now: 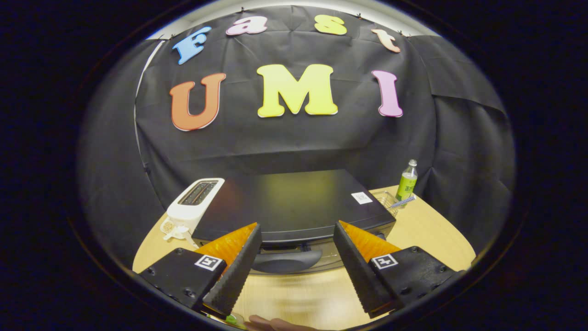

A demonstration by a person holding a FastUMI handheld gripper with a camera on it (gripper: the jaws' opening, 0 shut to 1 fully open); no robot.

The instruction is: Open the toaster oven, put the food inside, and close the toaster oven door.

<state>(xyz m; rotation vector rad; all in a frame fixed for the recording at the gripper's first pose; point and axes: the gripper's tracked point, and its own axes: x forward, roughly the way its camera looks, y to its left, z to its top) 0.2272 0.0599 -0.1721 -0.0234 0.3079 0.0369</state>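
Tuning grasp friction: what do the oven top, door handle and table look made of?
Toaster oven top: likely painted metal, dark semi-gloss, showing soft reflections. Door handle: probably moulded plastic, dark, smooth, rounded. Table: light wood or laminate, faint grain. Tongs open, either side of the handle.

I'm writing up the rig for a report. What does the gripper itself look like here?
The gripper has two wedge-shaped fingers with ribbed inner faces. Each is mounted on a dark block fixed with screws and carrying a small square black-and-white marker. No cables show.
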